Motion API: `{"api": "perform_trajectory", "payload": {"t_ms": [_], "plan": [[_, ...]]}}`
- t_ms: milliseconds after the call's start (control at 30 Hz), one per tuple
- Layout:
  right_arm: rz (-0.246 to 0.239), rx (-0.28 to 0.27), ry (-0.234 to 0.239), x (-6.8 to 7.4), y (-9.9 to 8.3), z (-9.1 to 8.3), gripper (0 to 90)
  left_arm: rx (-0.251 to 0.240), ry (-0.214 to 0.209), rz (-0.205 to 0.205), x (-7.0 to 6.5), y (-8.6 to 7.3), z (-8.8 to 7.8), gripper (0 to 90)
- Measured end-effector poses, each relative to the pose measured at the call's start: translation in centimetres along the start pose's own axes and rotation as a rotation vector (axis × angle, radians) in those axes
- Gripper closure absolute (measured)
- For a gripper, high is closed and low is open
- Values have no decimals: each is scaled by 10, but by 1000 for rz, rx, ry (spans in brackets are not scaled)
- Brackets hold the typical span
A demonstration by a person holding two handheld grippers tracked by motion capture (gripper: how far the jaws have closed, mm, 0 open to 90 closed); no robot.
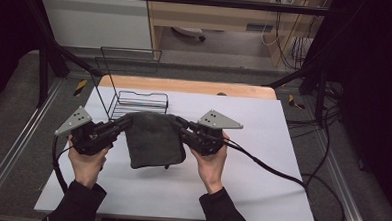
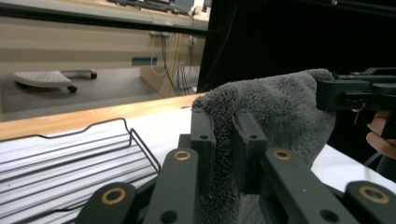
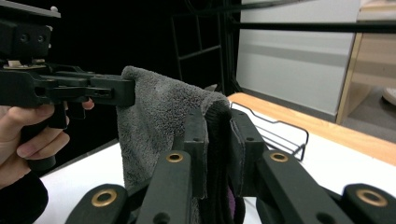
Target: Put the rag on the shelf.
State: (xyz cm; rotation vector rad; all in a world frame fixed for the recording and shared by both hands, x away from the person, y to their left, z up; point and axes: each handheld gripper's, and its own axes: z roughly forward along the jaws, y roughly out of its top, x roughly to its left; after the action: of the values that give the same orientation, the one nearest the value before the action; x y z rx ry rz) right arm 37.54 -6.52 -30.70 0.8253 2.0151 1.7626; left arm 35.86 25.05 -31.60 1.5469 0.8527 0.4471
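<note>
A dark grey towel [image 1: 152, 138] hangs folded above the white table [image 1: 262, 143], held up by its two top corners. My left gripper [image 1: 122, 122] is shut on the left corner, and my right gripper [image 1: 182, 125] is shut on the right corner. In the left gripper view the black jaws [image 2: 225, 140] pinch the fluffy towel [image 2: 280, 107], with the other gripper clamped on its far corner. In the right gripper view the jaws [image 3: 217, 144] squeeze a thick fold of the towel [image 3: 159, 112]. The towel's lower edge hangs just above the table.
A black wire basket [image 1: 137, 102] stands right behind the towel at the back left of the table, also seen as the wire basket [image 2: 93, 149] in the left gripper view. A wooden strip [image 1: 185, 86] runs along the table's far edge. A cable [image 1: 281, 174] trails right from my right gripper.
</note>
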Motion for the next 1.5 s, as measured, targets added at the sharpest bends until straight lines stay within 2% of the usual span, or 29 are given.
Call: {"api": "perform_trajectory", "payload": {"t_ms": [367,733,1067,1500], "plan": [[-24,-52,0,12,15,12,796,-67,32,-8,8,14,-15,801],[-58,-115,-6,23,38,25,796,-167,44,-25,17,32,-26,803],[-70,-180,-20,28,60,35,798,-250,53,-27,21,50,-31,804],[-77,-235,-26,32,87,47,799,-332,79,-19,29,78,-34,804]]}}
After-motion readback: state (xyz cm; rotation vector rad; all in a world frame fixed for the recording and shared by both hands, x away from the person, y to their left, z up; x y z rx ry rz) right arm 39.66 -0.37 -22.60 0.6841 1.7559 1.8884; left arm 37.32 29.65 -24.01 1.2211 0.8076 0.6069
